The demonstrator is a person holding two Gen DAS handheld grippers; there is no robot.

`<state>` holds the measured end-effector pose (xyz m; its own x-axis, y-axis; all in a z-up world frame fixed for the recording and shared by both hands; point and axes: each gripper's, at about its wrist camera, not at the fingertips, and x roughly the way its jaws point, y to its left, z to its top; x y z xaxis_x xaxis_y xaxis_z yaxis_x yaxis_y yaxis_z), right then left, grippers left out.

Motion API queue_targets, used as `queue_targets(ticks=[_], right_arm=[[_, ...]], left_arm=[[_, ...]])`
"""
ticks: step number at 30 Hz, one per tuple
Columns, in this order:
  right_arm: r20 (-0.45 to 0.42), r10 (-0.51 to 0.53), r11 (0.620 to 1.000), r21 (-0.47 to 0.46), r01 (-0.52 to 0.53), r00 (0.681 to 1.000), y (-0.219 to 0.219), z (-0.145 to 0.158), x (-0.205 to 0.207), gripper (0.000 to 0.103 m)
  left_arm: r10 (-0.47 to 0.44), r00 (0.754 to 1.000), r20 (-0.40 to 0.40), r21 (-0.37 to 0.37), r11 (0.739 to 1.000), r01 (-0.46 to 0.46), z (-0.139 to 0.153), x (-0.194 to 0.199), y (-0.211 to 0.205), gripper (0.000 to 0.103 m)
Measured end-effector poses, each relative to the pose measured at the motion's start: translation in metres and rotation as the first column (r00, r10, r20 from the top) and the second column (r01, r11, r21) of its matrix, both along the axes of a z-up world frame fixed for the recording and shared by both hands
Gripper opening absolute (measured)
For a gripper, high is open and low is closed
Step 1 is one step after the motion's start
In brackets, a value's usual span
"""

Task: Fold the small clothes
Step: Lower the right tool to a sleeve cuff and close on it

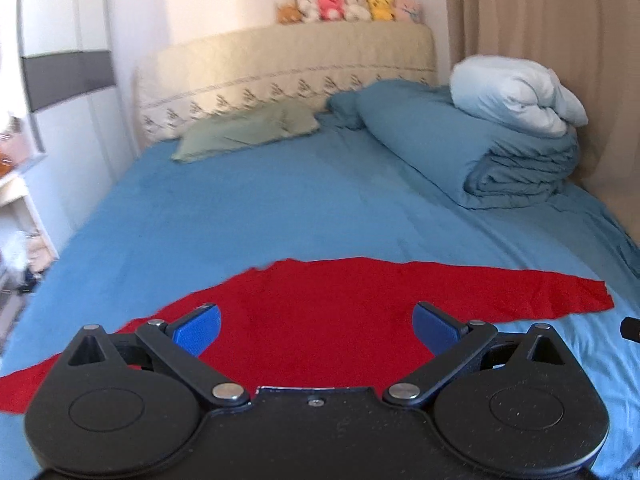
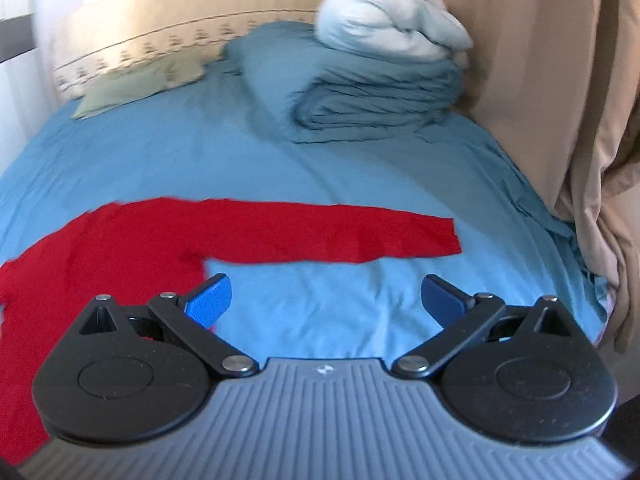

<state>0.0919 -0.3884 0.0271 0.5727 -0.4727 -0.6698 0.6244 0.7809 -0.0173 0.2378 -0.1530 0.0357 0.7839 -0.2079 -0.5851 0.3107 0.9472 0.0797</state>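
A red long-sleeved top (image 1: 328, 304) lies flat on the blue bed sheet (image 1: 280, 208), its sleeves spread left and right. My left gripper (image 1: 316, 328) is open and empty, above the middle of the top. In the right wrist view the top (image 2: 120, 248) lies at the left with one sleeve (image 2: 340, 236) stretched to the right. My right gripper (image 2: 326, 300) is open and empty, above bare sheet (image 2: 320, 304) just below that sleeve, its left finger (image 2: 210, 302) over the top's edge.
A folded blue duvet (image 1: 500, 156) with a white bundle (image 1: 516, 92) on it lies at the far right. A green pillow (image 1: 248, 130) rests by the cream headboard (image 1: 280, 72), with plush toys (image 1: 348, 6) on top. Beige curtains (image 2: 560, 80) hang right of the bed.
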Motion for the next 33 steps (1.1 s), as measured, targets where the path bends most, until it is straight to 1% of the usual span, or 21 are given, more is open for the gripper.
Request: queue_targets(ticks=[4, 6, 11, 14, 20, 22, 25, 28, 29, 31, 32, 33], right_arm=[[-0.020, -0.075, 0.997, 0.006, 0.075, 0.997, -0.055, -0.036, 0.031, 0.103], [-0.022, -0.102, 0.995, 0.017, 0.103, 0.994, -0.080, -0.056, 0.043, 0.103], [-0.035, -0.173, 0.984, 0.039, 0.174, 0.984, -0.125, -0.106, 0.062, 0.103], [-0.031, -0.210, 0.976, 0.047, 0.212, 0.977, -0.146, -0.132, 0.068, 0.103], [0.005, -0.304, 0.948, 0.099, 0.302, 0.953, -0.183, -0.174, 0.065, 0.103], [0.027, -0.337, 0.935, 0.123, 0.332, 0.941, -0.190, -0.183, 0.060, 0.103], [0.062, -0.381, 0.916, 0.165, 0.367, 0.923, -0.202, -0.196, 0.054, 0.103], [0.113, -0.420, 0.897, 0.205, 0.392, 0.901, -0.212, -0.203, 0.047, 0.103], [0.134, -0.431, 0.892, 0.215, 0.398, 0.893, -0.215, -0.204, 0.045, 0.102], [0.169, -0.454, 0.881, 0.233, 0.413, 0.875, -0.221, -0.206, 0.043, 0.090], [0.181, -0.465, 0.874, 0.245, 0.419, 0.866, -0.225, -0.206, 0.042, 0.087], [0.190, -0.479, 0.866, 0.261, 0.426, 0.857, -0.228, -0.207, 0.041, 0.081]], left_arm=[[-0.033, 0.997, -0.069, -0.016, 0.999, 0.032, -0.033, 0.057, -0.035, 0.103], [-0.042, 0.993, -0.113, -0.015, 0.999, 0.040, -0.055, 0.084, -0.050, 0.103], [-0.055, 0.982, -0.181, -0.001, 0.998, 0.056, -0.102, 0.129, -0.074, 0.103], [-0.051, 0.979, -0.198, 0.026, 0.998, 0.057, -0.128, 0.147, -0.088, 0.103], [-0.046, 0.965, -0.257, -0.005, 0.999, 0.046, -0.164, 0.176, -0.096, 0.103], [-0.047, 0.964, -0.263, -0.011, 0.999, 0.046, -0.171, 0.182, -0.099, 0.103], [-0.030, 0.963, -0.267, 0.027, 0.999, 0.039, -0.181, 0.189, -0.105, 0.103], [-0.024, 0.959, -0.284, 0.045, 0.998, 0.039, -0.190, 0.198, -0.107, 0.103], [-0.018, 0.957, -0.288, 0.047, 0.998, 0.033, -0.192, 0.200, -0.107, 0.103], [-0.011, 0.956, -0.294, 0.048, 0.999, 0.026, -0.196, 0.205, -0.105, 0.103], [-0.004, 0.954, -0.301, 0.053, 0.998, 0.021, -0.198, 0.208, -0.104, 0.103], [0.002, 0.951, -0.309, 0.055, 0.998, 0.016, -0.199, 0.210, -0.102, 0.103]])
